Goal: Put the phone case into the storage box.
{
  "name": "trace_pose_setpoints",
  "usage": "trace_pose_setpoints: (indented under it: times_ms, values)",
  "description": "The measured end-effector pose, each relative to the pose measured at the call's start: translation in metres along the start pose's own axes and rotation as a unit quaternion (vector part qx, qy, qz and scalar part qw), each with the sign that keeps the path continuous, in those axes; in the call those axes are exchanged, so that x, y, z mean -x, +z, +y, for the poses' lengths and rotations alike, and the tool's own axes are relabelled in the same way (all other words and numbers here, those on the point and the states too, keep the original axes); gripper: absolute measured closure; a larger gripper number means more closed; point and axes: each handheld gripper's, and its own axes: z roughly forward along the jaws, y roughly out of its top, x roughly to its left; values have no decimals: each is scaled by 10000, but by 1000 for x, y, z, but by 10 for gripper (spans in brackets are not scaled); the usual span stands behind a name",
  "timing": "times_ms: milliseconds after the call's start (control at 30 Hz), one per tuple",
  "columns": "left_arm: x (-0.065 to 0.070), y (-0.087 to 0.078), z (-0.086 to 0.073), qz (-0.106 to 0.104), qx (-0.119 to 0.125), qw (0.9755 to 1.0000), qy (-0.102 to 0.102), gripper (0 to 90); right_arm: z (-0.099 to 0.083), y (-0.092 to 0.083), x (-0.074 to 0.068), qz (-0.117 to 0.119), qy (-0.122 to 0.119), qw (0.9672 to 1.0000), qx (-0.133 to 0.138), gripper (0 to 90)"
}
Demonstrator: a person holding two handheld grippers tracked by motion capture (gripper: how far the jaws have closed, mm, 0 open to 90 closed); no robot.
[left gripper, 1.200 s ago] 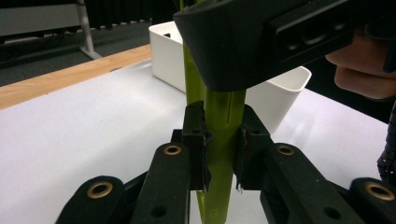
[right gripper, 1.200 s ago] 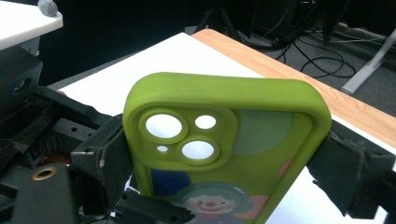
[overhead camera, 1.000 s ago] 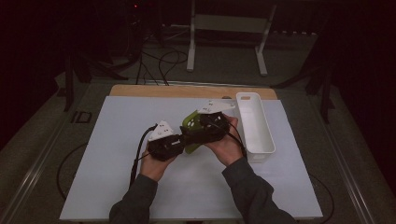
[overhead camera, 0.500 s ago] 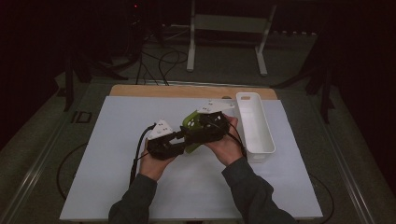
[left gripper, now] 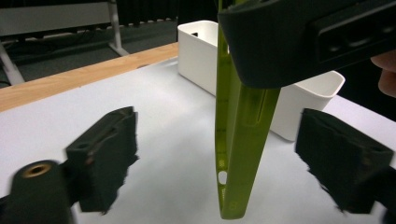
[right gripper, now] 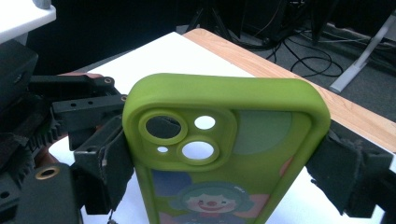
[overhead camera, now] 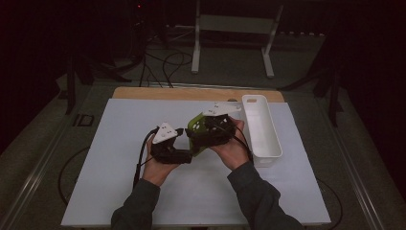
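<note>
The green phone case hangs above the middle of the white mat, pinched across its width by the right gripper. It looks light, rubbery and bendy — best held by its side edges, as now. The left gripper has just been opening; its pads stand clear either side of the case's thin edge. A white bin sits just to the right, a wooden board lies beyond — nothing blocks the way.
</note>
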Motion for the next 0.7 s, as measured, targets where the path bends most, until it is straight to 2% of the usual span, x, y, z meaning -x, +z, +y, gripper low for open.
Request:
trace_pose_setpoints:
  times_ms: [67,333,700]
  values:
    - [0,0,0,88,-56,9999,53,76,0,0,0,1,-17,10000,-3,150]
    - [0,0,0,223,-77,9997,52,6,1,0,0,-8,-4,10000,7,150]
    - [-1,-3,0,253,-71,9996,74,0,1,-1,0,-18,-10,10000,16,150]
